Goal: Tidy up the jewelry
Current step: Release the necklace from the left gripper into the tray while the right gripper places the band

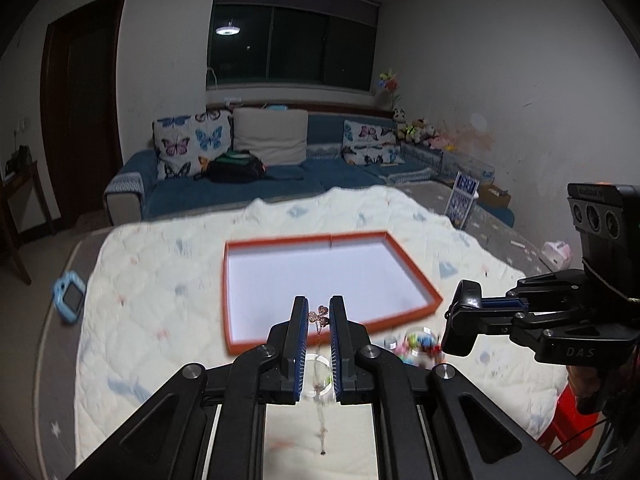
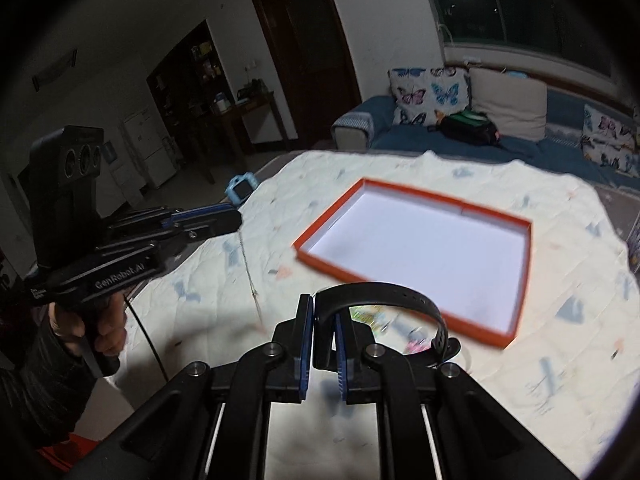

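Observation:
My left gripper (image 1: 319, 314) is shut on a rose-gold necklace (image 1: 319, 317). Its clover pendant sits between the pads and the chain hangs down below. My right gripper (image 2: 322, 322) is shut on a black strap band (image 2: 380, 294) that loops out to the right. Both are held above a cream quilted cloth (image 1: 160, 300). An orange-rimmed tray (image 1: 280, 240) with a white floor lies ahead of both grippers and holds nothing. The right gripper (image 1: 460, 322) shows at the right of the left wrist view. The left gripper (image 2: 234, 218) with the dangling chain (image 2: 248, 268) shows at the left of the right wrist view.
Colourful bead bracelets (image 1: 416, 344) and a clear ring (image 1: 316, 376) lie on the cloth near the tray's front edge. A blue toy device (image 1: 70, 300) lies on the floor at left. A blue sofa (image 1: 280, 184) stands behind the table and a red stool (image 1: 568, 412) at right.

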